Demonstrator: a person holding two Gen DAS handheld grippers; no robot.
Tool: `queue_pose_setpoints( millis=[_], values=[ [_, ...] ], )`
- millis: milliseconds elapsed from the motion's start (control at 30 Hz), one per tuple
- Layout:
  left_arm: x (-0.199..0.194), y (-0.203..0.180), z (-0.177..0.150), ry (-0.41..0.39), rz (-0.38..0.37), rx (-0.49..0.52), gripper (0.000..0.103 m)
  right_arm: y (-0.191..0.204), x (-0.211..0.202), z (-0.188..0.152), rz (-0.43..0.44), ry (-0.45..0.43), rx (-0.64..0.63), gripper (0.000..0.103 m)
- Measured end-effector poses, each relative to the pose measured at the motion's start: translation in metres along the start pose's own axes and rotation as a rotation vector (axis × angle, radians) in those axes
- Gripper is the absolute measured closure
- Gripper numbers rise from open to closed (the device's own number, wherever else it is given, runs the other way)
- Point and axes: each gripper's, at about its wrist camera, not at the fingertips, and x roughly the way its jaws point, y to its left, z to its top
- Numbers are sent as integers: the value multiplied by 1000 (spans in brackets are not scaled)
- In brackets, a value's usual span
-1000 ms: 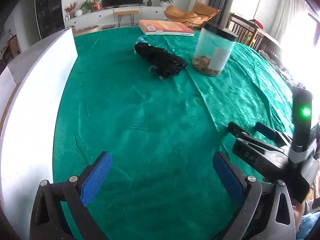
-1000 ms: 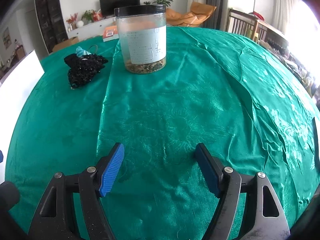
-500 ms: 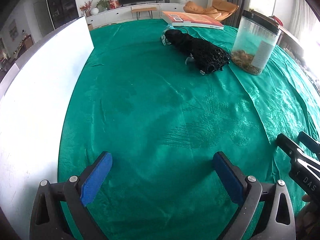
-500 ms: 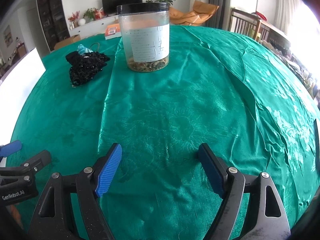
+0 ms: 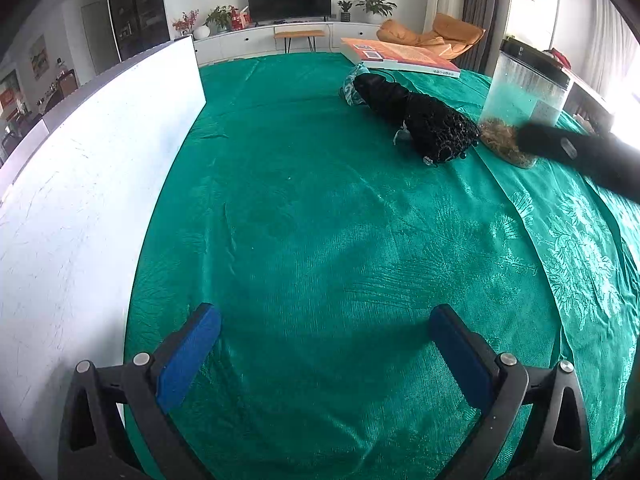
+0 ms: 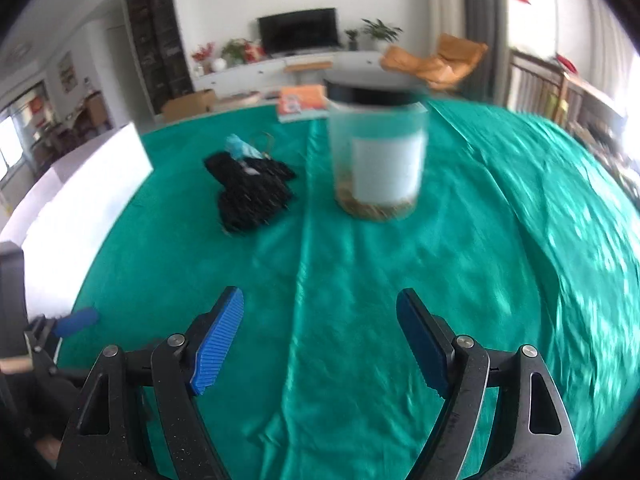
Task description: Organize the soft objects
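Observation:
A black mesh soft bundle [image 5: 424, 120] with a light blue patterned cloth [image 5: 352, 88] tucked at its far end lies on the green tablecloth [image 5: 320, 240]. It also shows in the right wrist view [image 6: 248, 192], left of the jar. My left gripper [image 5: 324, 344] is open and empty, low over the cloth, well short of the bundle. My right gripper [image 6: 320, 336] is open and empty, above the cloth, facing the jar and bundle. The right wrist view is blurred.
A clear plastic jar [image 5: 524, 104] with a black lid and brown contents stands right of the bundle [image 6: 376, 152]. An orange book [image 5: 396, 56] lies at the far edge. A white board [image 5: 80, 184] runs along the left. A black blurred gripper part [image 5: 580, 156] crosses before the jar.
My left gripper has moved forward and turned left, so the bundle and jar look closer. My right gripper has lifted and moved forward fast, blurring its view.

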Motion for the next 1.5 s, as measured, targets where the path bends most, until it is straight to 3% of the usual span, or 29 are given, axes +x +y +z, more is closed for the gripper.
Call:
queue_pose_setpoints(
  millis=[133, 267, 300, 333, 367, 433, 567, 667, 733, 833, 900, 967, 1000, 1133, 1300, 1500],
  values=[
    [0, 0, 0, 0, 0, 0, 0, 32, 60, 60, 30, 92, -129, 25],
    [0, -1, 0, 0, -1, 0, 0, 49, 113, 70, 16, 200, -178, 25],
    [0, -1, 0, 0, 0, 0, 0, 49, 117, 66, 21, 214, -175, 28],
    [0, -1, 0, 0, 0, 0, 0, 48, 116, 59, 16, 219, -170, 55],
    [0, -1, 0, 0, 0, 1, 0, 43, 111, 51, 20, 219, -148, 64],
    [0, -1, 0, 0, 0, 1, 0, 25, 85, 30, 55, 204, -56, 65],
    [0, -2, 0, 1, 1, 2, 0, -12, 19, -24, 76, 211, 86, 65],
    [0, -2, 0, 1, 1, 2, 0, -44, -19, -62, -45, 193, 133, 65],
    [-1, -2, 1, 1, 2, 2, 0, -73, -22, -74, -131, 185, 179, 65],
    [-1, -3, 1, 1, 2, 2, 0, -117, -4, -52, -191, 128, 250, 65],
    [-1, -3, 1, 0, 2, 2, 0, -144, 11, -25, -191, 29, 303, 65],
    [-1, -3, 1, 1, 2, 1, 0, -166, 22, -7, -143, -32, 363, 53],
    [-1, -3, 1, 0, 3, 2, 0, -173, 23, -4, -137, -14, 398, 38],
    [-1, -3, 0, 0, 3, 2, 0, -162, -8, -28, -117, -23, 407, 33],
    [-1, -3, 1, 0, 3, 2, 0, -115, -14, -65, -252, 73, 213, 31],
    [-1, -3, 1, 0, 3, 2, 0, -112, -5, -70, -339, 107, 141, 31]
  ],
)
